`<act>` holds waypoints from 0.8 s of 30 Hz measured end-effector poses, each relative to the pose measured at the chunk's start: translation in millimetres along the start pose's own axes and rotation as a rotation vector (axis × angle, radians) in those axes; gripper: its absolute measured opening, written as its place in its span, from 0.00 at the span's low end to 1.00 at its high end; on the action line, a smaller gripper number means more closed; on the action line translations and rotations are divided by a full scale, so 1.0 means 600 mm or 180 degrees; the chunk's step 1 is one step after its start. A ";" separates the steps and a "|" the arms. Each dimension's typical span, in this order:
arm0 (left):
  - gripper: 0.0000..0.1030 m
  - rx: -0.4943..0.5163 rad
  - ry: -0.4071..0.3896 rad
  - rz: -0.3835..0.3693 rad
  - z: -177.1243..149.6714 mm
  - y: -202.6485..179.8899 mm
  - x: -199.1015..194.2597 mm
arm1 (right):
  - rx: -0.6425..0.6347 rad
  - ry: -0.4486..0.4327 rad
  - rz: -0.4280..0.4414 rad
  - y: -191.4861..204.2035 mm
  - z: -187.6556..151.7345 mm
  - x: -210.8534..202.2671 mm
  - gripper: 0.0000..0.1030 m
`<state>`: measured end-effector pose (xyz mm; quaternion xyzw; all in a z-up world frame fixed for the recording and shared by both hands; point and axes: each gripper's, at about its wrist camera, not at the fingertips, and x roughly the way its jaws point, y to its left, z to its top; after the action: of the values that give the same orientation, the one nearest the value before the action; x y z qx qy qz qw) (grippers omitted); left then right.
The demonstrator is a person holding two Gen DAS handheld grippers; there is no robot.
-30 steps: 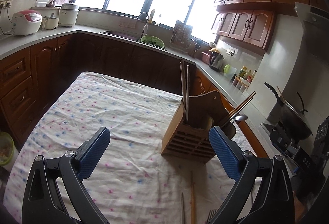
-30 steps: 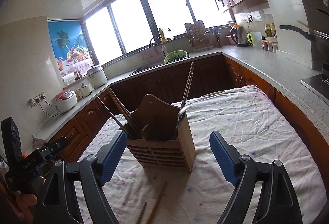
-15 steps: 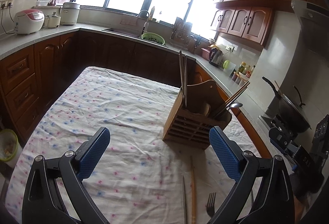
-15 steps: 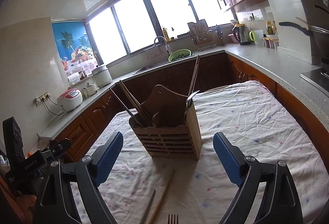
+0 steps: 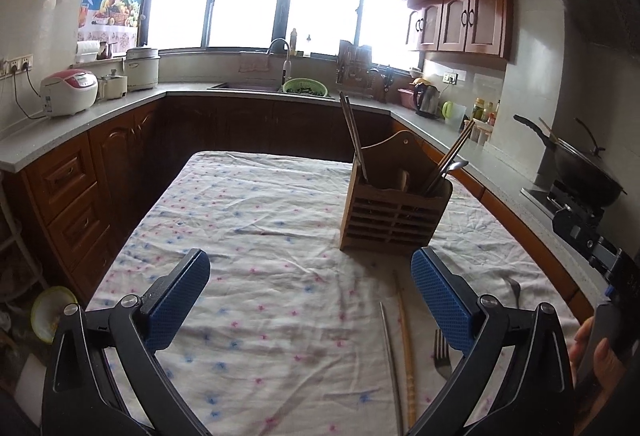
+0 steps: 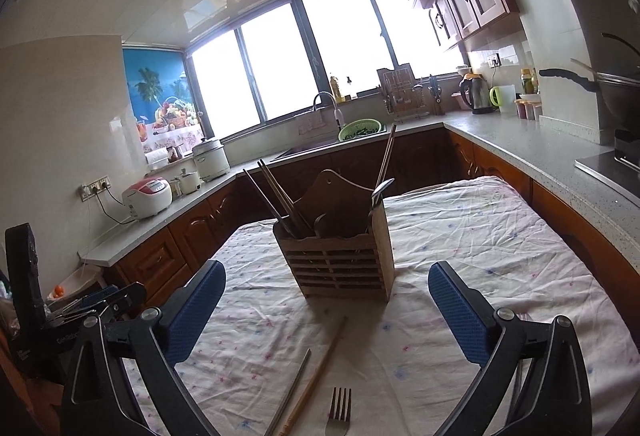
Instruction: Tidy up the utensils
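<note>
looking across the cloth-covered table (image 5: 248, 220), both grippers hang empty short of the wooden utensil holder (image 6: 340, 256). the left gripper (image 5: 310, 300) stands wide with nothing between its blue pads, and the right gripper (image 6: 326, 310) has its jaws opening, nothing between them either.

progress check: the holder, upright near the middle of the table, already carries chopsticks (image 6: 276, 196) leaning out of one side, more sticks and a spoon (image 6: 380, 190) on the other. so part of the sorting looks done. what's left lies loose on the cloth in front of the holder: a wooden chopstick (image 6: 316, 376), a metal chopstick (image 6: 290, 392) just beside it, and a fork (image 6: 339, 412) near the lower edge. none of them is touched yet.

now the views: the left wrist camera catches another utensil (image 5: 514, 290) on the cloth behind its right finger, possibly a spoon, too hidden to say, plus a bit of the person's hand (image 5: 596, 352) at the right edge. the right wrist camera misses those, but shows the fork's tines plainly and the other gripper's body at far left.
</note>
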<state>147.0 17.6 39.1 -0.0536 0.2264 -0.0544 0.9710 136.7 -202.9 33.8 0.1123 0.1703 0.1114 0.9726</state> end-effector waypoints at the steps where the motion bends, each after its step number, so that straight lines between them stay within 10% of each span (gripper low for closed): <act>1: 1.00 0.0008 -0.0013 -0.0006 -0.003 -0.001 -0.005 | -0.0018 -0.0004 0.0002 0.003 -0.003 -0.004 1.00; 16: 1.00 0.0269 -0.0518 -0.0131 0.023 -0.031 -0.121 | -0.0438 -0.0391 -0.0053 0.050 0.048 -0.119 1.00; 24: 1.00 0.0149 -0.0369 -0.0025 -0.084 -0.034 -0.102 | -0.0481 -0.0534 -0.0243 0.046 -0.062 -0.136 1.00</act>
<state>68.2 1.2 23.3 -0.0349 0.1682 -0.0604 0.9833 43.8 -190.6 31.4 0.0410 0.0835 0.0770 0.9927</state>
